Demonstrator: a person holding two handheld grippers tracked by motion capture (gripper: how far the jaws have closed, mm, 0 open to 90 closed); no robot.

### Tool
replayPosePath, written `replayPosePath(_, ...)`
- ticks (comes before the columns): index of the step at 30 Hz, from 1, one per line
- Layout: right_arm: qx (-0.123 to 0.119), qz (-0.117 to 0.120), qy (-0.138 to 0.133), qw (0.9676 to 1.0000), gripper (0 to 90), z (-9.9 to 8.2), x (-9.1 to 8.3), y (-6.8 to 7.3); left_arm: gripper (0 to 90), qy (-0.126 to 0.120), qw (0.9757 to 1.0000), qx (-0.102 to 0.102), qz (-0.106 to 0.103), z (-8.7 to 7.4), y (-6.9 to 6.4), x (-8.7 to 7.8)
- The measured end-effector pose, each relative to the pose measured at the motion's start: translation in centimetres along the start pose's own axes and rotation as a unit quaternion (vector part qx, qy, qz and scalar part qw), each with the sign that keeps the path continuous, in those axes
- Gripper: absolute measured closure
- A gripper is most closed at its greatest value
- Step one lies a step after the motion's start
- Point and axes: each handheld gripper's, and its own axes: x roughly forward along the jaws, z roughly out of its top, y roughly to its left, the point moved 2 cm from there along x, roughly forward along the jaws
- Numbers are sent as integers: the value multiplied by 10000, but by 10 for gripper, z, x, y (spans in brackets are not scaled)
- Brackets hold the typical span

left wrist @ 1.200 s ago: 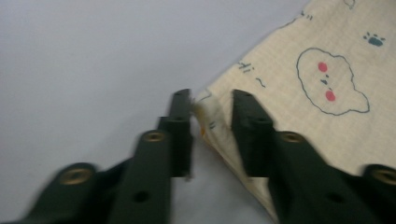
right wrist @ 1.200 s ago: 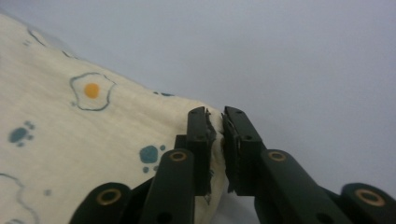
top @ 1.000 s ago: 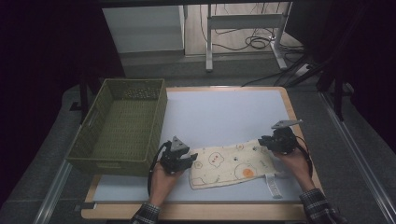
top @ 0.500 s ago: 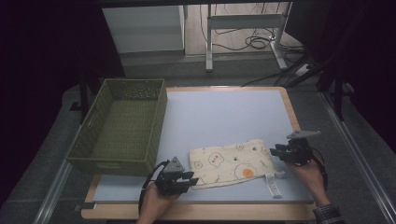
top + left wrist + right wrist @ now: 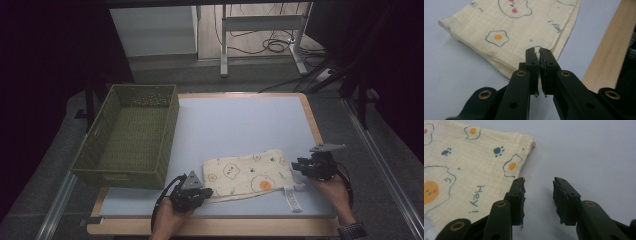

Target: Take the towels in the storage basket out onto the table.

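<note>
Folded cloth, grippers at both ends

The cream egg-print folded cloth (image 5: pixel 247 175) lies right of the green woven basket (image 5: pixel 125 137); left gripper (image 5: pixel 539 53) jaws just closed together by its corner, right gripper (image 5: pixel 539 187) jaws narrowly apart, empty.

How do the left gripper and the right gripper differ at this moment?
The left gripper has its fingers shut on a corner of the folded cloth; the right gripper has its fingers apart, nothing between them. The left sits at the cloth's near-left corner, the right beside its right edge. Both are black and hand-held.
</note>
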Motion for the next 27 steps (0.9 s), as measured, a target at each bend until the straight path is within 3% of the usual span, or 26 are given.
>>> replayPosePath(6,-12,-12,0,10000,612,0,-2,0,850,203,9996,-15,-179,-13,-8,3)
replayPosePath(9,-13,-24,12,10000,611,0,-2,0,744,107,9996,-153,-210,-17,-3,7)
replayPosePath(12,-32,-26,-16,10000,611,0,-4,0,606,-91,9997,-247,16,-12,6,2)
replayPosePath(16,-16,-32,-31,10000,608,1,-7,-1,520,-269,9983,-384,348,-1,20,2)
replayPosePath(24,-37,-11,-15,10000,599,-1,-8,0,499,-366,9928,-544,1005,29,53,19)
replayPosePath(27,-21,-15,-26,10000,599,-2,-9,-1,499,-281,9899,-658,1225,40,68,26)
